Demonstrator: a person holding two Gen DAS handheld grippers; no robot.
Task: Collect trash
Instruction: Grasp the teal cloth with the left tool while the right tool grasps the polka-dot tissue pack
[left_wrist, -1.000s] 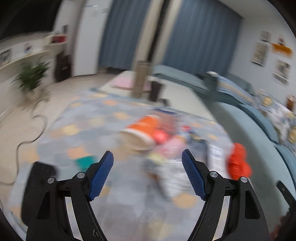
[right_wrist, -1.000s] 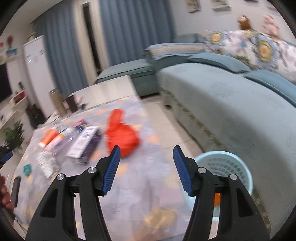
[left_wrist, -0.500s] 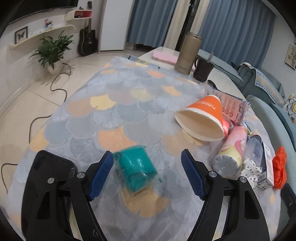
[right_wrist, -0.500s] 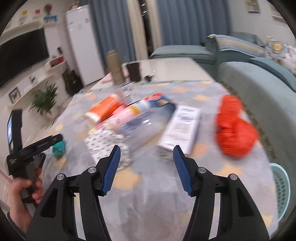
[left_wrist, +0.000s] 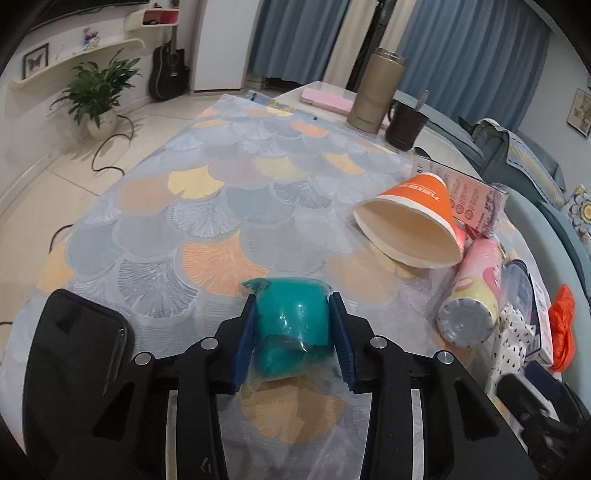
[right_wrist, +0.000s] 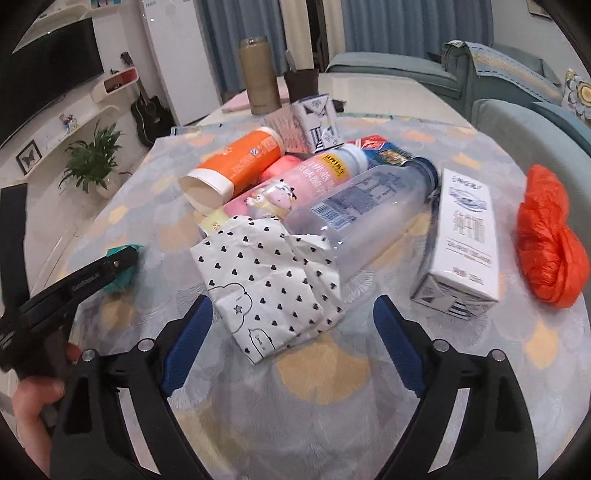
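Because the left gripper has just closed its blue pads on the teal film-wrapped wad, which lies on the scallop-patterned tabletop near its left edge, the first risk sits there: the wrapping looks slick and soft, so the wad could squirt forward out of the pinch on lifting, or the loose film trailing under it could snag the cloth. In the right wrist view that gripper shows side-on at the far left, teal just beyond its tip.

Moving right, the orange paper cup lies on its side, mouth towards the camera, resting against a pink printed carton and a pink cylindrical can; a careless sweep would likely set cup or can rolling.

Further right, the right gripper has just been opening and stands spread wide, nothing between its pads, hovering just short of the crumpled heart-print paper. That paper overlaps the clear plastic bottle, so closing too deep could catch the bottle too and drag the heap.

Beside the bottle lies a white milk carton, and near the tabletop's right edge an orange plastic bag, apart from the pile. A tan flask and dark mug stand at the back, probably not trash. No bin is visible.
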